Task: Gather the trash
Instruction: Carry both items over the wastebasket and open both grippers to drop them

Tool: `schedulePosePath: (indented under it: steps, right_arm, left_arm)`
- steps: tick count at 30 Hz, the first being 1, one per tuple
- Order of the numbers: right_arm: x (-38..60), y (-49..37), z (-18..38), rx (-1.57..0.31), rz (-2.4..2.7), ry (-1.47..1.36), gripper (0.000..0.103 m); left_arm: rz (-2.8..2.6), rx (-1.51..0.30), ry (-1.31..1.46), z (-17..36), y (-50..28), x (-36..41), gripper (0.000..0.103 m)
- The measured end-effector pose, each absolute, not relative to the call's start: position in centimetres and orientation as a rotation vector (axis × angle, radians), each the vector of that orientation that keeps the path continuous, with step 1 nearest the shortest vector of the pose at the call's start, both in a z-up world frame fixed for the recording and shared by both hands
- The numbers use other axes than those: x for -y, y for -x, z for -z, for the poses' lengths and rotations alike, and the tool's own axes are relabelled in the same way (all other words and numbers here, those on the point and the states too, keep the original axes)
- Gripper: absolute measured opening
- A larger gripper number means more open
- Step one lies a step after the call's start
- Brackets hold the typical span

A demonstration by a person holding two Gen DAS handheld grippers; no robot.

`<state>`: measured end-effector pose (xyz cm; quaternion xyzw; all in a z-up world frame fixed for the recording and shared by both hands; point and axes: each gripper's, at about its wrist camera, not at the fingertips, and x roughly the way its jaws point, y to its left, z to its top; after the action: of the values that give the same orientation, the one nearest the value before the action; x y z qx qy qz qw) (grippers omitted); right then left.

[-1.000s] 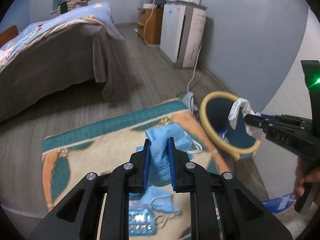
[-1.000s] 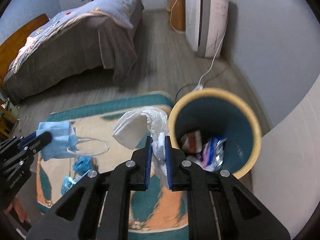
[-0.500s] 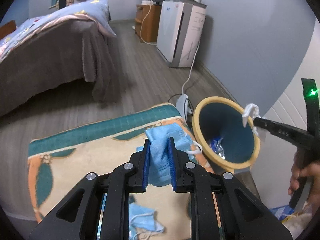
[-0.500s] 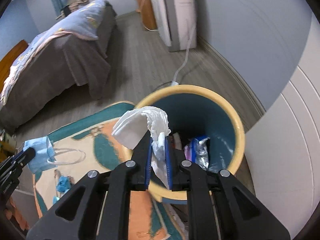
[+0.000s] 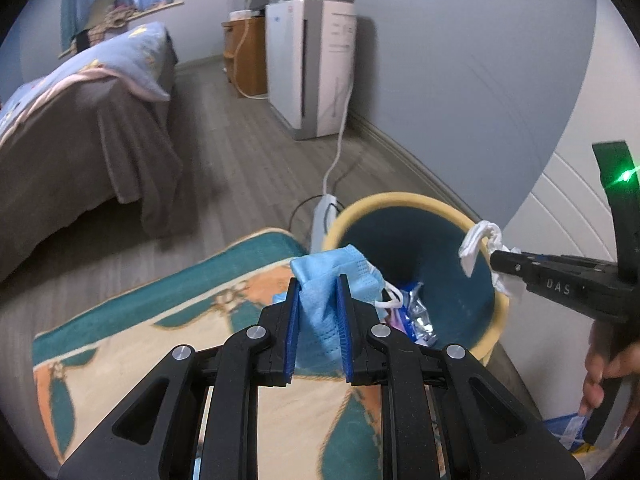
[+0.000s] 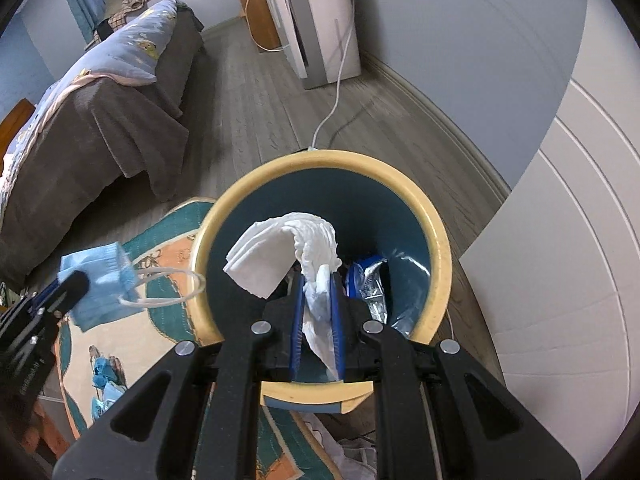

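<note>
A bedroom with a grey plank floor [image 5: 248, 168]. A bed [image 5: 80, 128] with a brown cover and a blue quilt stands at the left, and a white appliance [image 5: 312, 68] stands against the grey wall at the back, its white cable [image 5: 340, 136] trailing across the floor. A rug [image 5: 160, 320] patterned in teal, orange and cream lies in the foreground. At its right edge stands a bin [image 6: 436, 240] with a yellow rim and teal inside, holding foil and blue wrappers [image 6: 370, 280]. The left gripper [image 5: 318, 306] has its 2 blue fingers clamped on a blue mask [image 5: 332, 276], held above the rug just beside the bin's rim, an ear loop dangling toward the rim. The right gripper [image 6: 318, 306], held in a hand [image 5: 608, 376], has its 2 fingers clamped on a white tissue [image 6: 280, 256], which hangs over the bin's open mouth. More blue scraps [image 6: 104, 372] lie on the rug.
</note>
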<state>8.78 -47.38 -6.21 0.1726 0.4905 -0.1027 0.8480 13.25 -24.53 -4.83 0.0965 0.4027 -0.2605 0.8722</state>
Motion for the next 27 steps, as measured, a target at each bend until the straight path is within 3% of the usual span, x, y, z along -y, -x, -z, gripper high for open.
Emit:
schedulePosePath:
  steps: [18,27]
  right_arm:
    - [49.7,-8.8,7.8,-1.047,0.269,-0.408,0.012]
    - [49.2,-9.1,5.9,-0.914,0.262,-0.375,0.013]
  left_arm:
    - [0.622,-0.849,-0.249,8.1,-13.7,30.1,0.018]
    - [0.65,-0.781,-0.195,6.6,-13.9,30.3,0.02]
